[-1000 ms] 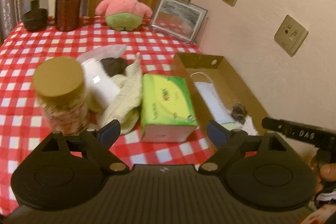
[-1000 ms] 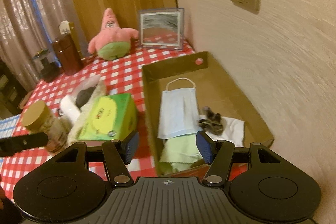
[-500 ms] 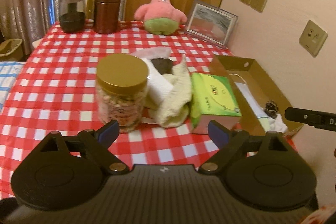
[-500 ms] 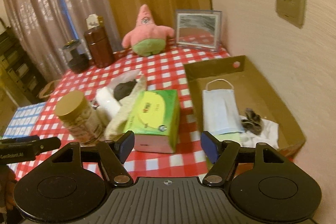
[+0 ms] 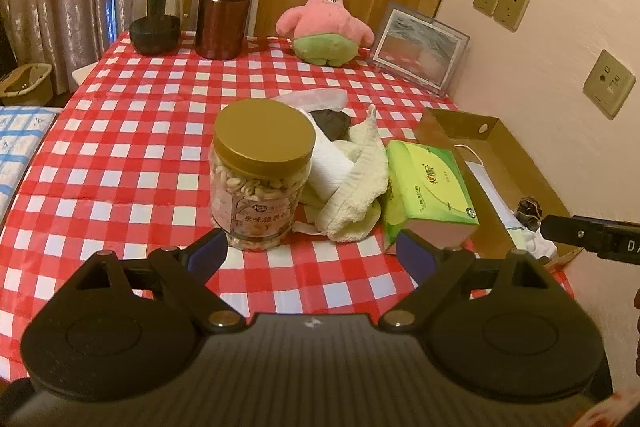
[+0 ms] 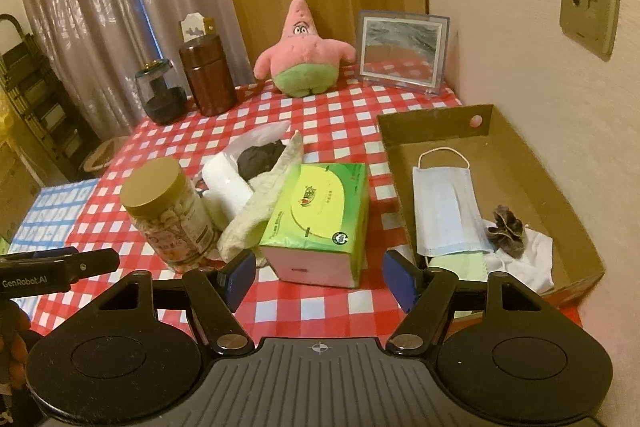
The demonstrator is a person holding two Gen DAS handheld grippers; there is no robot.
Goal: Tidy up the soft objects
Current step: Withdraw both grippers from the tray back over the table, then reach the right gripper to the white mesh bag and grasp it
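Note:
A cardboard box (image 6: 532,167) at the table's right holds a face mask (image 6: 446,205), a dark scrunchie (image 6: 508,231), a white cloth (image 6: 532,259) and a green cloth (image 6: 456,263). Left of it lie a green tissue pack (image 6: 320,219), a cream towel (image 6: 260,211), a white roll (image 6: 226,183) and a dark cloth (image 6: 260,159). A pink starfish plush (image 6: 304,55) sits at the back. My left gripper (image 5: 310,255) is open and empty before the towel (image 5: 360,187). My right gripper (image 6: 318,277) is open and empty before the tissue pack.
A jar of nuts with a gold lid (image 5: 260,179) stands left of the towel. A brown canister (image 5: 224,15), a dark glass jar (image 5: 156,19) and a framed picture (image 5: 418,47) stand at the back. The wall (image 6: 560,87) runs along the box's right side.
Both grippers have pulled back and up from the table, and both views have swung left. More of the table shows. Nothing on the table has moved.

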